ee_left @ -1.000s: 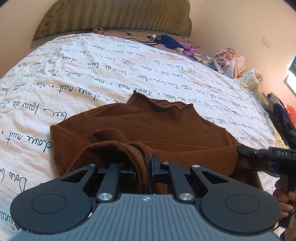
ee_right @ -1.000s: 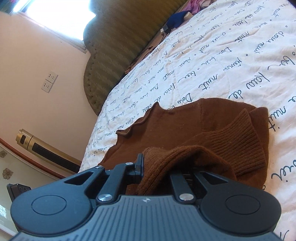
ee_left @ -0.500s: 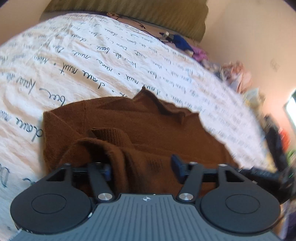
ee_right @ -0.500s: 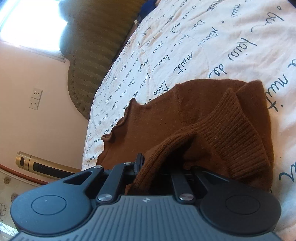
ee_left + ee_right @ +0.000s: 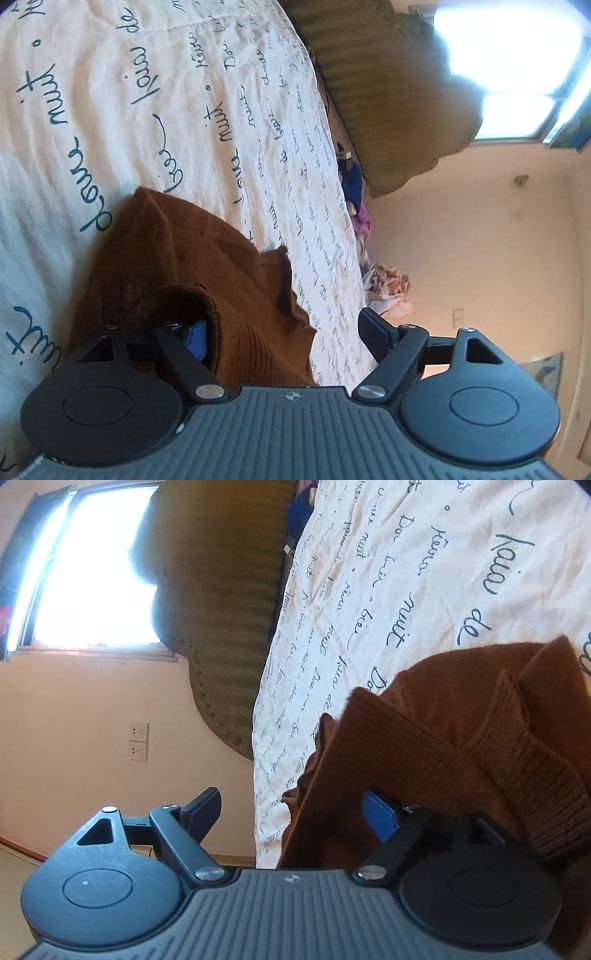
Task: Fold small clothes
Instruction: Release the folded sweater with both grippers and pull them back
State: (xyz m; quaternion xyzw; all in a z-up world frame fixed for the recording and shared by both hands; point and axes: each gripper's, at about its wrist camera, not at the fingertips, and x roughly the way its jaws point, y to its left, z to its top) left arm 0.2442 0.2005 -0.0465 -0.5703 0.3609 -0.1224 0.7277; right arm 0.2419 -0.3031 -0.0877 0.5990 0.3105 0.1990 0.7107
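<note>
Both grippers spread wide, brown sweater [image 5: 177, 266] lying folded on the bedspread [image 5: 147, 92].

Left gripper [image 5: 288, 332]: fingers apart, a sweater fold draped over its left pad — nothing pinched. Right gripper [image 5: 295, 808]: open too, the knit [image 5: 461, 738] bunched against the blue right pad [image 5: 380, 814], ribbed cuff beside it. The sweater's near edge is hidden behind both gripper bodies — its far side runs out of view.

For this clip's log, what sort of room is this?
Most likely a home bedroom: a bed under a white quilt printed with script, a padded olive headboard against the wall by a bright window, and loose clothes piled at the bed's edge beyond the brown sweater.
</note>
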